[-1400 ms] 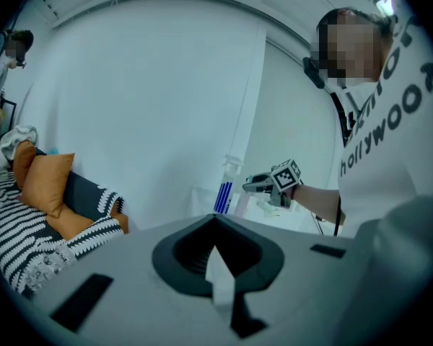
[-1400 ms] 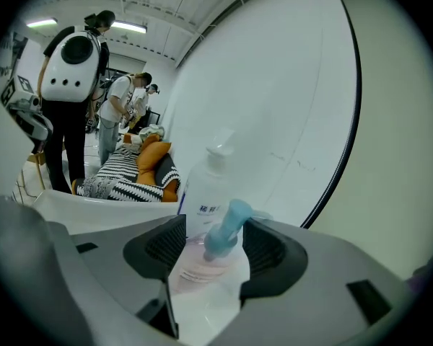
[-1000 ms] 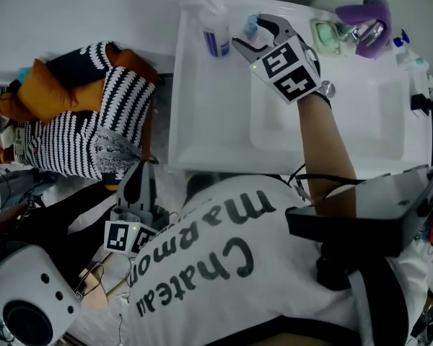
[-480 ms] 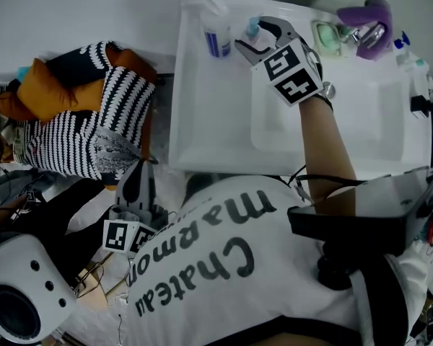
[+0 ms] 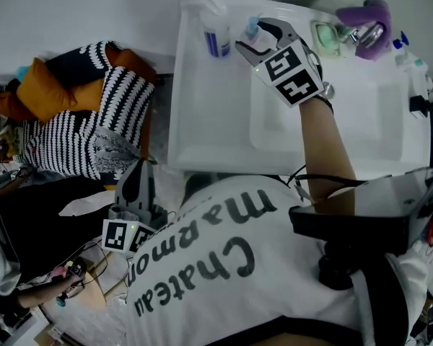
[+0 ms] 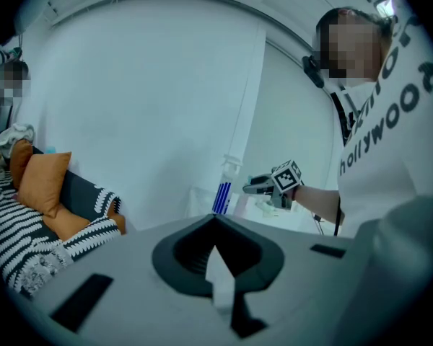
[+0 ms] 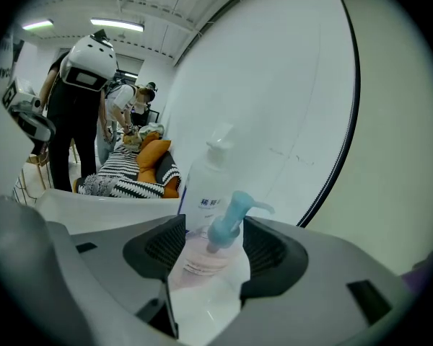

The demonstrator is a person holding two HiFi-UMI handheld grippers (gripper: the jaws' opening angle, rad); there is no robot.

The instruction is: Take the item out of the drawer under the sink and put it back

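White ceramic sink counter point(image 5: 202, 121) fills the head view from 12 to 3 o'clock, w/ a pale wall behind it. At 12 o'clock, on the sink's back ledge, stands a small clear-pink pump bottle with a light-blue pump head point(image 7: 202, 262). The right gripper point(image 5: 254, 37), grey w/ a black-and-white marker cube, reaches in from 2 o'clock. Its jaws are a bottle-width apart and sit against both sides of the bottle, which fills the gap btwn them.

Just beside the bottle, at its 9 o'clock, stands a taller white spray bottle with blue stripes point(image 5: 216, 38), not touched by the gripper. Along the ledge at 1–2 o'clock lie a pale-green soap dish point(image 5: 325, 36) and a purple soft item draped over the tap point(image 5: 366, 14).

The left gripper point(image 5: 139, 170) hangs low at 8 o'clock, off the sink and well apart from both bottles. Its jaws are pressed together w/ nothing btwn them, pointing toward the wall.

At 9–10 o'clock sit black-and-white striped cushions point(image 5: 94, 121) and an orange cushion point(image 5: 40, 85). The person's white shirt with dark lettering point(image 5: 224, 265) fills 6 o'clock. In the right gripper view, a person in a white helmet point(image 7: 83, 114) stands at 10 o'clock.
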